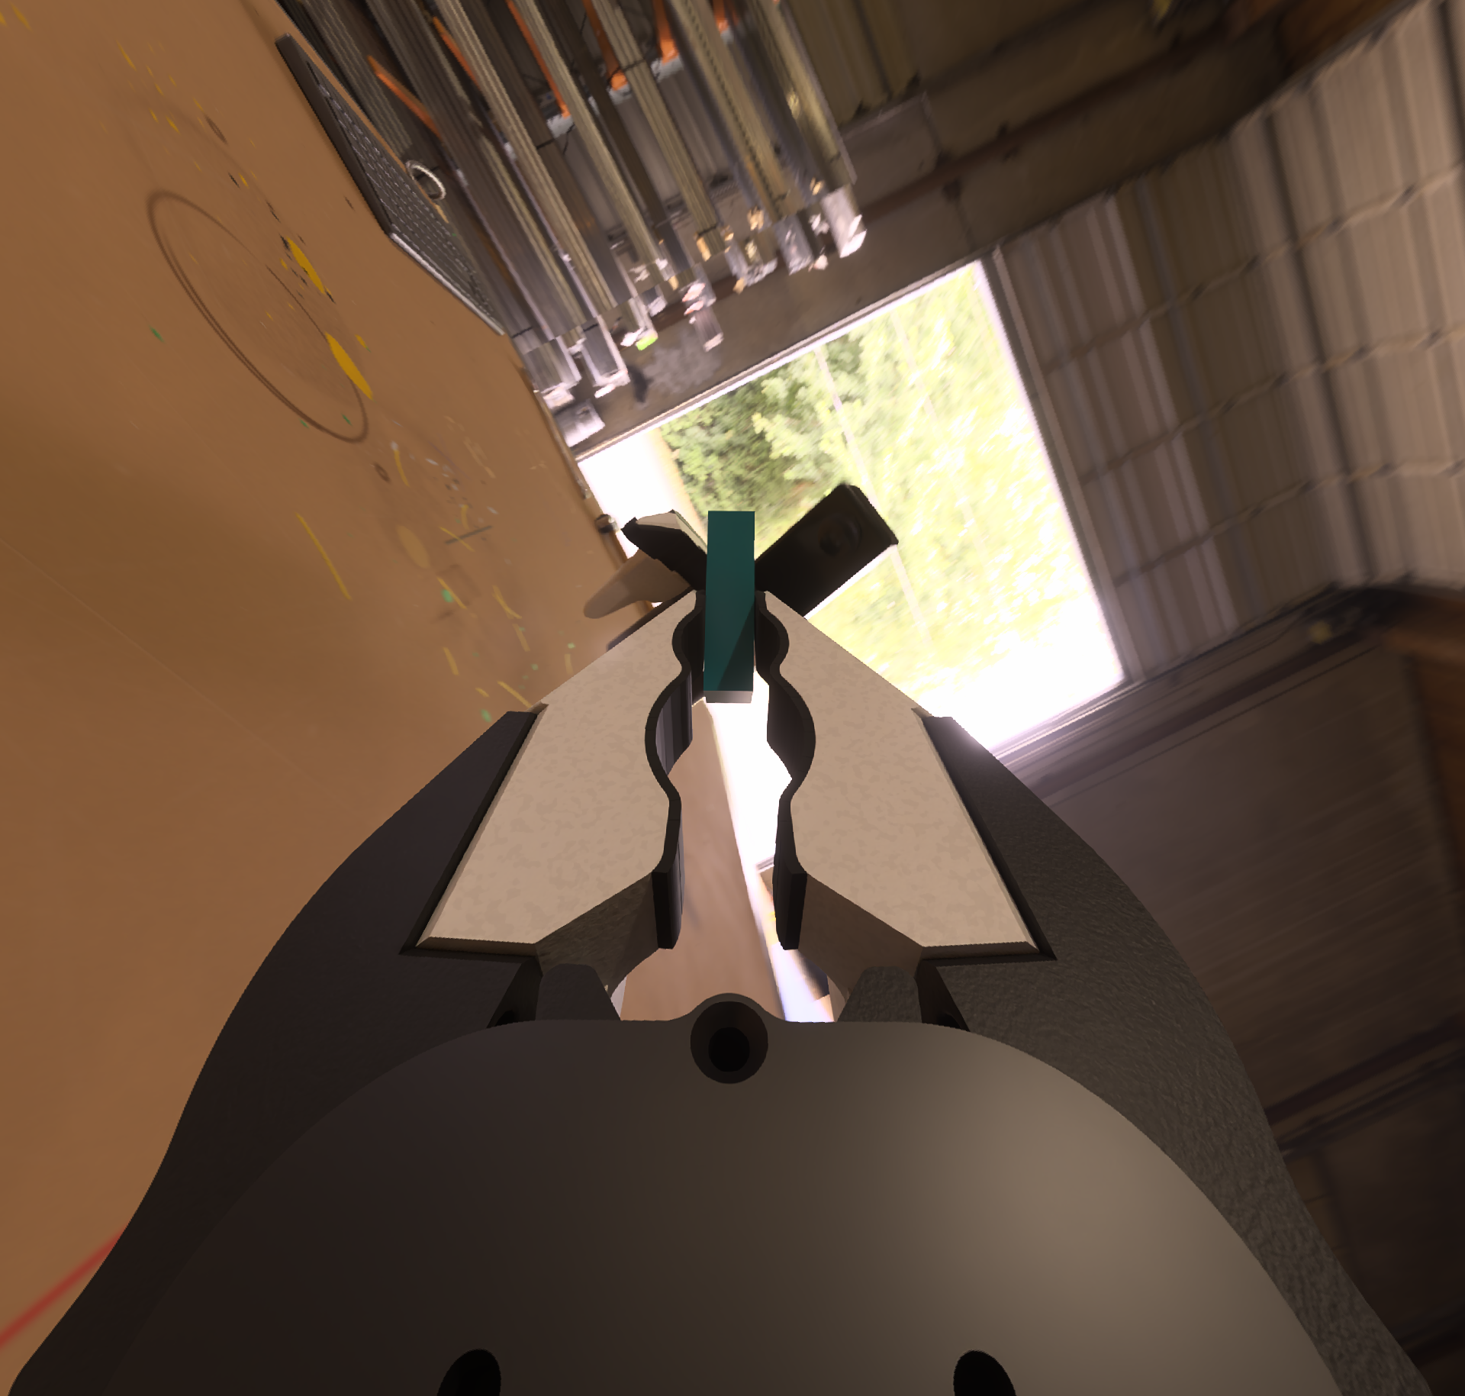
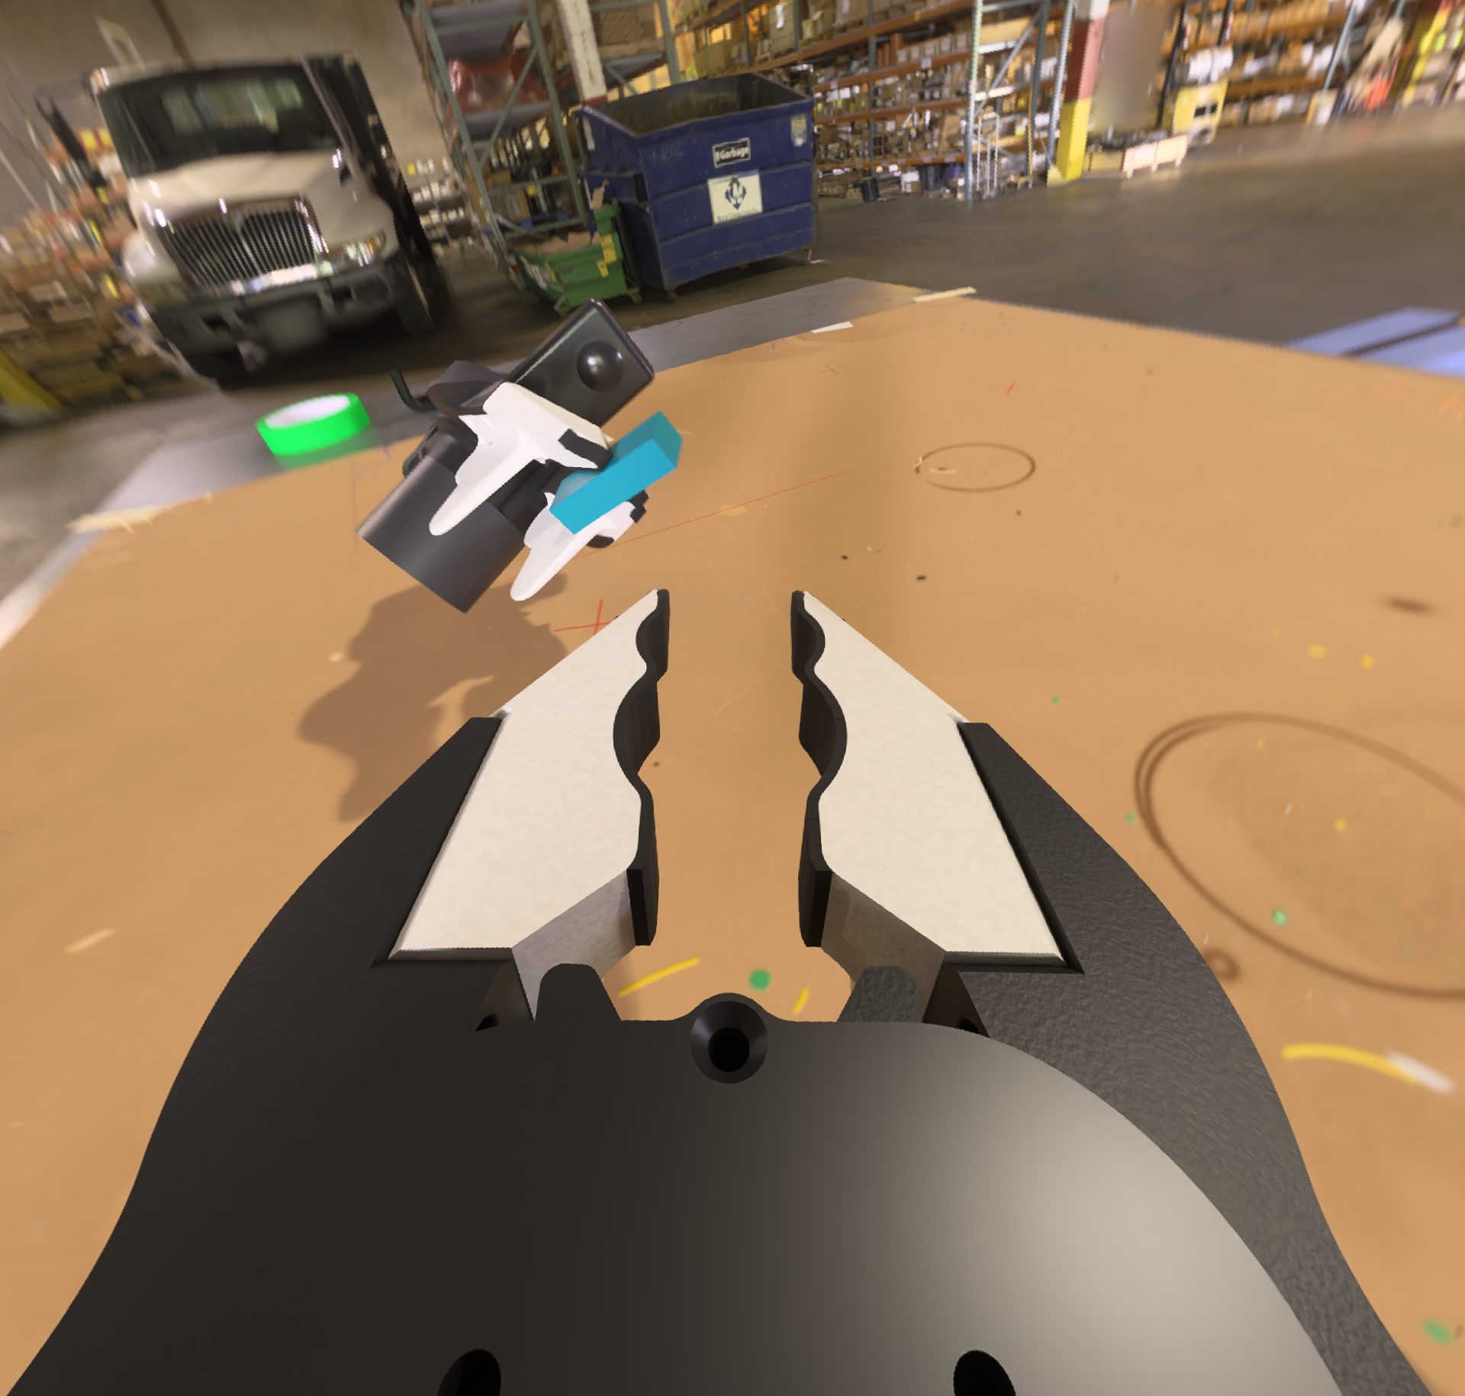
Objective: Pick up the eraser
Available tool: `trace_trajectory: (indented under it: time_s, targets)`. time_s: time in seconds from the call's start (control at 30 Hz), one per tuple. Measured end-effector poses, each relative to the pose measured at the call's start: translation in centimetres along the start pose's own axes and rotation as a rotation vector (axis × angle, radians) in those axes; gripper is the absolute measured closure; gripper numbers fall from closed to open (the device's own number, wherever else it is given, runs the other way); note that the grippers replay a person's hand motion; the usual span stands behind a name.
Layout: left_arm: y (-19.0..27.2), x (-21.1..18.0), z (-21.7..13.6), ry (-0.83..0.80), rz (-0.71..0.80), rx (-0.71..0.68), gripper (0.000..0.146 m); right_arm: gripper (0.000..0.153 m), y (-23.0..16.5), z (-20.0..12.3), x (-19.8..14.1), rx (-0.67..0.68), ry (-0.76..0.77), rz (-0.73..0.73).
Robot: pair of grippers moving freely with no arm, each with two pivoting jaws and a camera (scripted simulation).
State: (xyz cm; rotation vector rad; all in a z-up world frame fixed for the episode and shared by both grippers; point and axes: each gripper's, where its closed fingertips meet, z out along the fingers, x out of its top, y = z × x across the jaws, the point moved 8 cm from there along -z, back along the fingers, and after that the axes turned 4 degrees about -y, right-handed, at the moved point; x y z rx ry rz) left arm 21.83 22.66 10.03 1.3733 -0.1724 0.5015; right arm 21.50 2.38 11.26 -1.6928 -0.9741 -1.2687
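The eraser (image 1: 729, 557) is a teal-blue block. My left gripper (image 1: 728, 604) is shut on it, pinching it between the fingertips, and holds it in the air above the brown tabletop (image 1: 238, 604). The left wrist view is strongly rolled, so the table runs up its left side. In the right wrist view the left gripper (image 2: 507, 478) hangs tilted above the tabletop (image 2: 991, 604) with the eraser (image 2: 618, 470) in its white fingers and casts a shadow below. My right gripper (image 2: 729, 601) is open and empty, low over the table, short of the left gripper.
A green tape roll (image 2: 313, 422) lies at the far left table edge. A dark perforated panel (image 1: 396, 192) sits by the table's far edge. The right gripper's body (image 1: 832, 545) shows just beyond the eraser. The tabletop bears paint flecks and ring marks.
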Motion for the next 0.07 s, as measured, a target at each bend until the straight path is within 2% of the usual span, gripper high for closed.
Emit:
trace_trajectory:
  time_s: [0.07]
  targets:
    - [-0.22,-0.50,0.49,0.034,-0.076,-0.031,0.135,0.118,-0.53,0.73,0.29,-0.013,-0.007,-0.099]
